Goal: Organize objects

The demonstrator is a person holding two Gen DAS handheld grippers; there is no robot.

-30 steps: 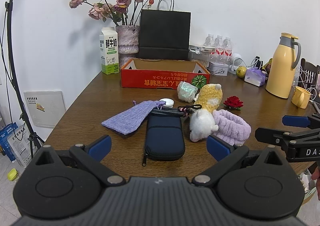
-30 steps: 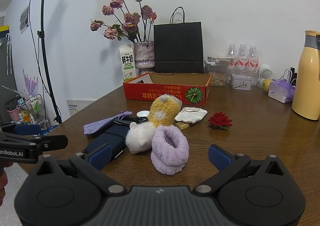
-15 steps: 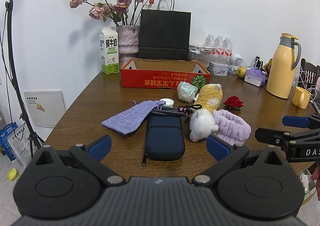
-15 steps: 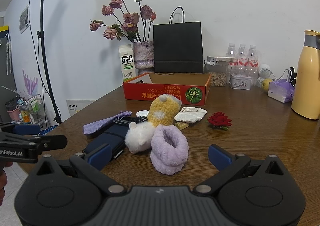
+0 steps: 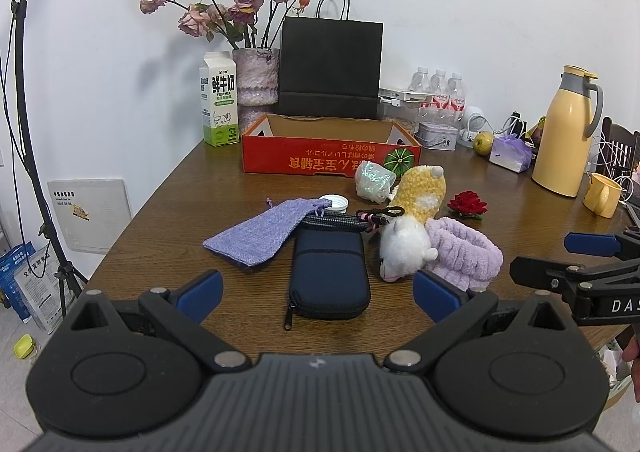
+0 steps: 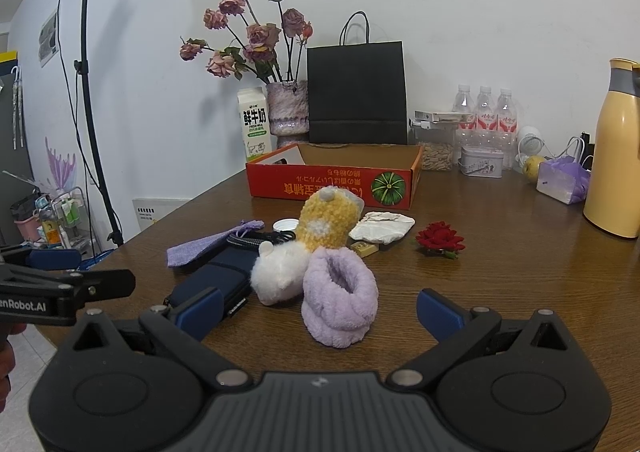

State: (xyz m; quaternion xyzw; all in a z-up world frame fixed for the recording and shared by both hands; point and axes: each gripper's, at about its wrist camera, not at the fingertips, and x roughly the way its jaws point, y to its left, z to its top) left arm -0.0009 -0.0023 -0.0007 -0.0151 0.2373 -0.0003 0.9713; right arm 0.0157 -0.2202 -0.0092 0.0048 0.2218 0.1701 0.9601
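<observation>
Loose items lie mid-table: a navy zip case (image 5: 330, 276) (image 6: 212, 276), a lilac cloth pouch (image 5: 264, 232) (image 6: 208, 244), a yellow-and-white plush toy (image 5: 412, 220) (image 6: 308, 244), a purple fluffy headband (image 5: 464, 256) (image 6: 340, 300), a red rose (image 5: 467, 202) (image 6: 439, 238), a white crumpled packet (image 6: 382, 226) and a white cap (image 5: 334, 203). Behind them stands an open red cardboard box (image 5: 328, 160) (image 6: 332, 182). My left gripper (image 5: 318, 294) is open, short of the navy case. My right gripper (image 6: 320, 310) is open, just before the headband. Nothing is held.
At the back stand a milk carton (image 5: 219, 104), a vase of dried roses (image 5: 256, 76), a black paper bag (image 5: 330, 68), water bottles (image 5: 440, 90) and a tin (image 6: 482, 160). A yellow thermos (image 5: 568, 148), a yellow mug (image 5: 602, 194) and an apple (image 5: 483, 142) sit right. A light stand (image 6: 92, 104) rises left.
The right wrist view has crept slightly nearer the headband. The left gripper has stayed still. Both remain open.
</observation>
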